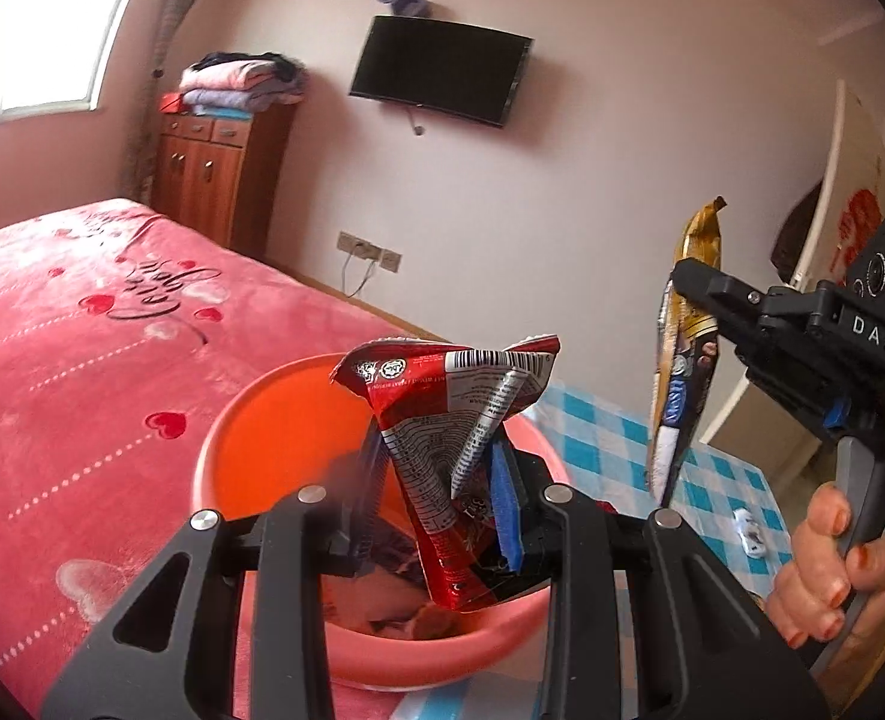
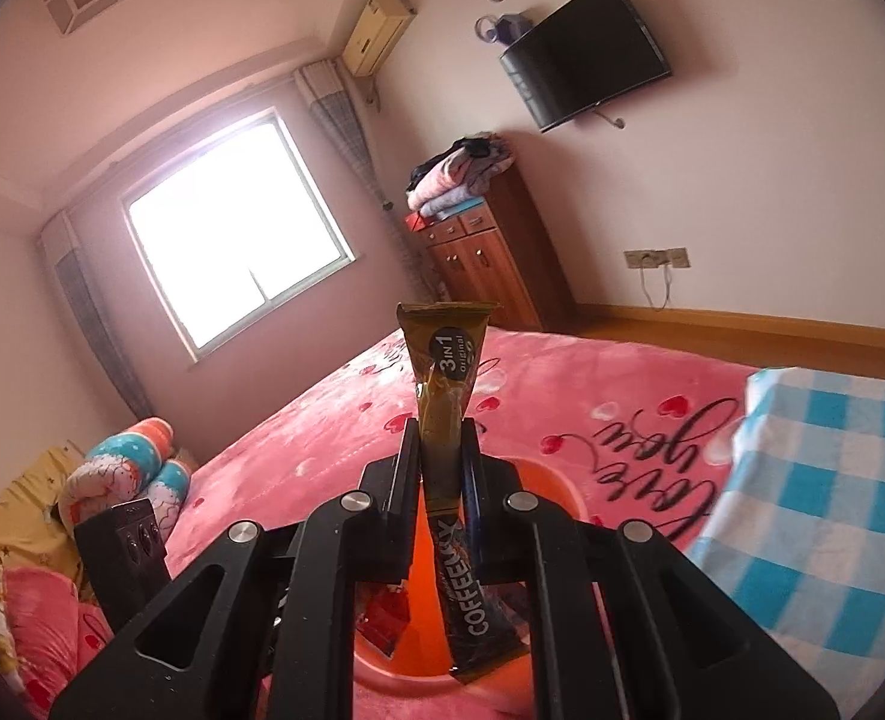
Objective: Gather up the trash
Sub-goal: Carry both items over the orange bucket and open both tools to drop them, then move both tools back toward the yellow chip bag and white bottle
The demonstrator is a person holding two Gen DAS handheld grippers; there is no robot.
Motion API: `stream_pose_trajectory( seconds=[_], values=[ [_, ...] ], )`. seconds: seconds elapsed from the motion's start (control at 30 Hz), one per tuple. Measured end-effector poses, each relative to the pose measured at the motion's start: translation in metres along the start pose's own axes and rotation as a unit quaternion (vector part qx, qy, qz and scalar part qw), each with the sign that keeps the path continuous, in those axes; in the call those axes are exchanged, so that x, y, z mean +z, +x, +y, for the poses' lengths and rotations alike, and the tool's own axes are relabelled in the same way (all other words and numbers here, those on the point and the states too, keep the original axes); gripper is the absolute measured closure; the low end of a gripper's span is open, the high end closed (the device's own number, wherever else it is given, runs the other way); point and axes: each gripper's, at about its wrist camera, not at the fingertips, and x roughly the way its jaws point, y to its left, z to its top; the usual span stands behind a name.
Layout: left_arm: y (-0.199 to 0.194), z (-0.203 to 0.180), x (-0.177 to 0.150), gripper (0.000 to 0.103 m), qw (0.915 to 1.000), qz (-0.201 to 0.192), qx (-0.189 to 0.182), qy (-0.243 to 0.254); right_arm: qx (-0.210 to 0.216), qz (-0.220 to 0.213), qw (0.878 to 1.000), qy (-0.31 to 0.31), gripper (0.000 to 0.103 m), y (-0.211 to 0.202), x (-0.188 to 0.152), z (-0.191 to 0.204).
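The red wrapper (image 1: 460, 468) sits at the centre of the left wrist view, crumpled and upright, pinched low between the fingers of the left gripper (image 1: 442, 504); the jaws are clenched on it. Its lower end hangs inside the rim line of the orange basin (image 1: 274, 420), which fills the lower middle of that frame and rests on the pink bedspread (image 1: 82, 330). Some scraps already lie at the basin's bottom, too blurred to identify.

The coffee sachet (image 2: 451, 414) stands vertical at the centre of the right wrist view, clamped about mid-length by the right gripper (image 2: 442, 456), whose jaws are closed against both of its faces. The sachet's lower end points toward the orange basin visible directly behind and below the fingers. In the left wrist view the same sachet appears at right of centre, beside the basin, not yet over it, with a hand (image 1: 826, 570) gripping the tool handle at lower right.

Step in hand, as judged: both pieces of trash are picked up and are being brought to the basin for deposit. The red wrapper appears positioned over the opening; the sachet appears to need a short further travel toward it.

Next move calls for: bring each item fully above the basin opening, then release the jaws so the item drops inside. A small white scrap (image 1: 748, 531) lies on the blue checked cloth (image 1: 610, 438) at lower right and looks like remaining trash.
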Motion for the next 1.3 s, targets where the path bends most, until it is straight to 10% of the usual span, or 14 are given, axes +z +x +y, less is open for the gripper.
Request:
stream_pose_trajectory(
  seconds=[0.2, 0.27, 0.33, 1.3],
  values=[
    [0.011, 0.013, -0.003, 0.057, 0.9998, 0.015, 0.009, -0.010, -0.015, 0.035, 0.999, 0.002, 0.083, 0.035, -0.020, 0.003],
    [0.011, 0.014, -0.005, 0.027, 0.9996, 0.011, 0.022, -0.013, -0.024, 0.049, 0.998, 0.011, 0.055, 0.042, -0.029, -0.004],
    [0.011, 0.015, -0.006, 0.021, 0.9994, 0.003, 0.034, -0.010, -0.045, 0.045, 0.998, 0.020, 0.019, 0.039, -0.037, -0.010],
    [0.002, -0.056, -0.027, 0.006, 0.9993, 0.011, -0.032, 0.018, -0.251, -0.036, 0.967, 0.010, 0.009, -0.113, -0.105, -0.069]
  ],
)
